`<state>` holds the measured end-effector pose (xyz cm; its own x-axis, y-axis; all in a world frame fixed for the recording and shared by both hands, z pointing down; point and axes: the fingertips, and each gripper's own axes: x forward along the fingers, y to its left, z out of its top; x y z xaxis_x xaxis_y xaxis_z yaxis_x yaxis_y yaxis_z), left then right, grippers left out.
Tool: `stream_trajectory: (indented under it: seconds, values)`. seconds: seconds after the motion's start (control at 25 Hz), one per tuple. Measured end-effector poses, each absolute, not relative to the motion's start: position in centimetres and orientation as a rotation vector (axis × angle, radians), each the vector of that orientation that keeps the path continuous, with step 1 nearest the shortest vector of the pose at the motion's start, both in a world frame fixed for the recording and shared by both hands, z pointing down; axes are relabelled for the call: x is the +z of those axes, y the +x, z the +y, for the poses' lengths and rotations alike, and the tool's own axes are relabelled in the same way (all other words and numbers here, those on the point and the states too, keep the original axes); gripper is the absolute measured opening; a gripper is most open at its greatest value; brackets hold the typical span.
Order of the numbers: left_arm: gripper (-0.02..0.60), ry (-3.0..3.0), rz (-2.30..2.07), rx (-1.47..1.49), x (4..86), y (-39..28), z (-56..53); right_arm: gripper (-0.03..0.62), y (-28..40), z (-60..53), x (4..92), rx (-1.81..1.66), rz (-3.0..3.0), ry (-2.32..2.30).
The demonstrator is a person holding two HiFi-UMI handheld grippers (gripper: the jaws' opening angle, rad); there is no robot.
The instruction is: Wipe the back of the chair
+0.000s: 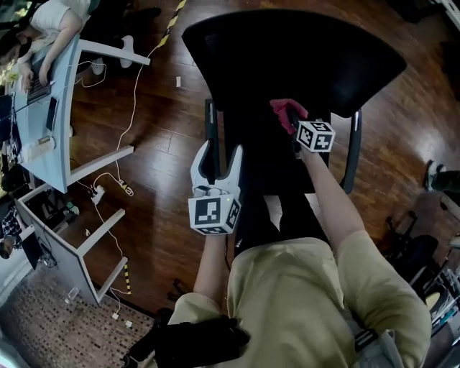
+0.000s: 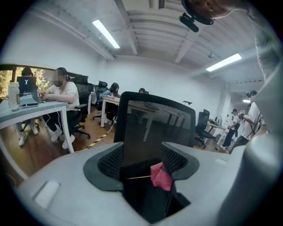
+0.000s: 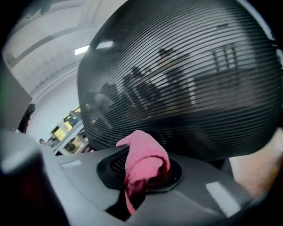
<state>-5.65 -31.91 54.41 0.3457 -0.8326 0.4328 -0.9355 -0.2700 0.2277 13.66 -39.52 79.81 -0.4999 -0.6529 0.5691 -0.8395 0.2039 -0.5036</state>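
A black mesh office chair (image 1: pixel 287 50) stands in front of me on the wood floor. My right gripper (image 1: pixel 293 128) is shut on a bunched pink cloth (image 1: pixel 284 111), which is held against the chair's back. In the right gripper view the cloth (image 3: pixel 143 161) sticks up between the jaws, right by the mesh back (image 3: pixel 177 79). My left gripper (image 1: pixel 214 154) has its white fingers closed around the chair's black upright bar (image 1: pixel 210 126) on the left side. The left gripper view shows that bar (image 2: pixel 141 145) filling the jaws, with the cloth (image 2: pixel 161 175) just beyond it.
A light desk (image 1: pixel 50 129) with a seated person (image 1: pixel 54 21) stands at the left, and white cables (image 1: pixel 126 122) trail over the floor beside it. A second bar (image 1: pixel 352 154) runs down the chair's right side. Further chairs and people (image 2: pixel 112 95) fill the room behind.
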Motion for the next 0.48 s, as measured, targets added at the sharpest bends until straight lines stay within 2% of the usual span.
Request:
stream_trajectory:
  seconds: [0.12,0.24,0.36,0.48]
  values:
    - [0.247,2.213,-1.485,0.286,53.8,-3.7,-32.9,0.048,26.8,-38.0,78.7,1.094,-2.026,1.703]
    - [0.247,2.253,-1.440,0.275,53.8,-2.1,-33.3,0.044,31.2,-36.3,77.8,1.033,-1.948,1.762]
    - [0.247,2.257,-1.429,0.284,54.1,-1.1,-33.2,0.043,29.9,-35.4,78.5,1.124,-1.963,1.794]
    - [0.247,2.234,-1.453,0.288,54.2,-1.6,-33.0,0.043,21.2,-35.9,79.7,1.193,-2.139,1.545]
